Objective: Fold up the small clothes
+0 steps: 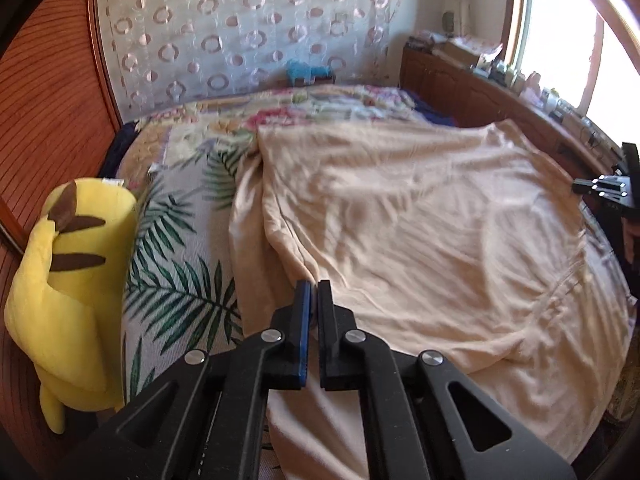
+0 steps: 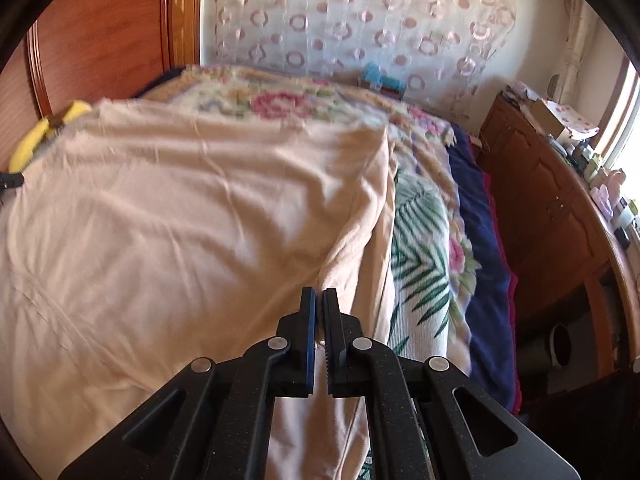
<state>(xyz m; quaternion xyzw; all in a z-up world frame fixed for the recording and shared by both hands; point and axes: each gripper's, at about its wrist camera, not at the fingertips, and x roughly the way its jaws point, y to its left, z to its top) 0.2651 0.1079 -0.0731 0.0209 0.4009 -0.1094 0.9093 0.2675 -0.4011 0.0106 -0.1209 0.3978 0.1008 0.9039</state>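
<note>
A large cream garment [image 1: 420,220] lies spread over the bed and fills the middle of both views [image 2: 180,220]. My left gripper [image 1: 315,282] is shut at the garment's near left edge. A raised fold of cloth runs up to its fingertips, and more cloth hangs below its arms. My right gripper [image 2: 320,290] is shut at the garment's near right edge, with a ridge of cloth leading into its pads. In the left wrist view, part of the right gripper's black body [image 1: 604,188] shows at the far right edge.
A leaf-patterned blanket [image 1: 180,280] covers the bed [image 2: 424,264], over a dark blue sheet [image 2: 480,240]. A yellow plush toy [image 1: 72,272] sits at the bed's left side. A cluttered wooden cabinet [image 2: 552,200] runs along the right, below a bright window [image 1: 560,40].
</note>
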